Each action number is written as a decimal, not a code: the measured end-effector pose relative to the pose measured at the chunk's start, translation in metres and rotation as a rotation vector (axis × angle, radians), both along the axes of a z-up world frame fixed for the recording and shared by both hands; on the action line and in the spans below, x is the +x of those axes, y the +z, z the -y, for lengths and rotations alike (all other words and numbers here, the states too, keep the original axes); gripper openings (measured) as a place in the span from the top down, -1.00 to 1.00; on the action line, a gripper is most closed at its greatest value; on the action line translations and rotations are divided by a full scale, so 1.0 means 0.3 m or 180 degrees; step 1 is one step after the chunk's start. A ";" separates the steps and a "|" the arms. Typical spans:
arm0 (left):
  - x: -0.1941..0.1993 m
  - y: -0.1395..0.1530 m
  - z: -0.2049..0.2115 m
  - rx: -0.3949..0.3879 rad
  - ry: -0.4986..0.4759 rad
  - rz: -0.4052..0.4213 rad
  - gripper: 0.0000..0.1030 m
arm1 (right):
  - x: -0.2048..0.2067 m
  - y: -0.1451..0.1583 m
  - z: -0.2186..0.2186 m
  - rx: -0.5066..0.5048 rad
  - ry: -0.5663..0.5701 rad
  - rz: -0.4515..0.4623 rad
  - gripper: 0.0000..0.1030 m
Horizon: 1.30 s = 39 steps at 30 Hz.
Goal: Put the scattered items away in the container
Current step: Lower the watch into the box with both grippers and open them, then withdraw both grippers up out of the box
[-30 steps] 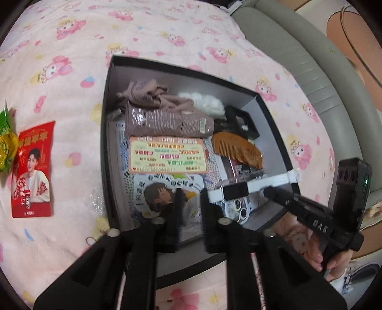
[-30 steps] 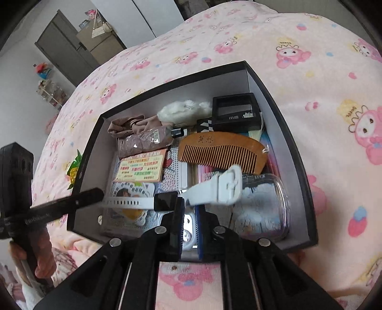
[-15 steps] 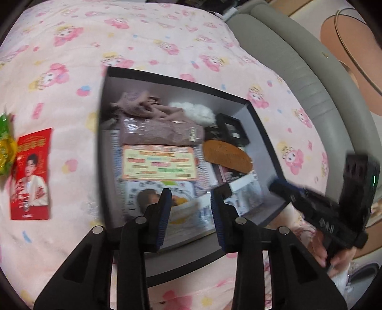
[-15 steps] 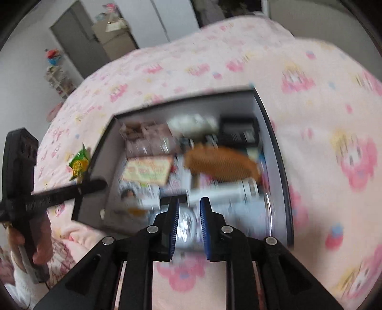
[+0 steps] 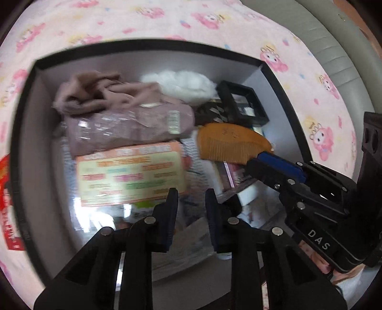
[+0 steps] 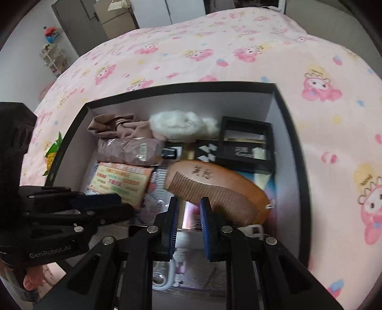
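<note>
Our left gripper [image 5: 191, 198] hangs inside the black box [image 5: 23, 143]; its jaws have just been closing and now stand a narrow gap apart with nothing between them, so released. Just past its tips lies the orange printed card [image 5: 131, 171], on top of other flat packets in the box. Our right gripper [image 6: 188, 207] is also down in the box, jaws slightly parted and empty, pads pressing on nothing. The wooden comb [image 6: 214, 190] lies just beyond its right finger; we cannot tell whether they touch. Below the tips we see a white strap [image 6: 255, 229], partly hidden by the fingers.

Rest of the box, placed from the comb: mauve wrapped packet [image 6: 129, 150] to the left, brown cloth [image 6: 112, 124] and white cotton wad [image 6: 179, 124] behind it, small black frame box [image 6: 246, 140] behind right.

Outside the box's left wall sit a red printed packet [image 5: 6, 202] and a green-yellow snack bag [image 6: 52, 152], both well apart from the jaws. The box rests on a pink cartoon-print bedsheet [image 6: 191, 47]. Grey cabinet doors [image 6: 78, 21] stand beyond the bed.
</note>
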<state>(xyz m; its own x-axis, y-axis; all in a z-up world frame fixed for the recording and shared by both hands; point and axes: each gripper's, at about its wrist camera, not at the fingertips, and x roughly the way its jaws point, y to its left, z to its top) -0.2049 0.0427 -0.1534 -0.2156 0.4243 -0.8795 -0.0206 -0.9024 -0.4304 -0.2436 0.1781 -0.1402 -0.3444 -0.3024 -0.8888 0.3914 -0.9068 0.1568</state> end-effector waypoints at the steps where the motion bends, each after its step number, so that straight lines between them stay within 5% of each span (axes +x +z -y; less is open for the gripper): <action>1: -0.003 -0.006 -0.003 0.0109 -0.0020 0.0025 0.58 | 0.003 0.005 -0.013 -0.0003 -0.0046 -0.0009 0.71; 4: -0.004 -0.029 -0.009 0.0485 -0.0087 0.0153 0.59 | 0.013 0.014 -0.045 -0.0007 -0.0141 -0.0029 0.71; 21: 0.056 -0.020 0.026 0.1072 -0.0279 0.0010 0.60 | 0.015 -0.071 0.022 0.0124 0.0064 0.0305 0.70; 32: 0.060 -0.004 0.043 0.1037 -0.0185 -0.0090 0.60 | 0.118 -0.041 -0.040 -0.0131 0.0034 0.0443 0.69; 39: 0.018 -0.008 0.054 0.0440 0.0069 -0.0199 0.59 | 0.096 -0.040 -0.001 -0.0072 0.0052 0.0299 0.68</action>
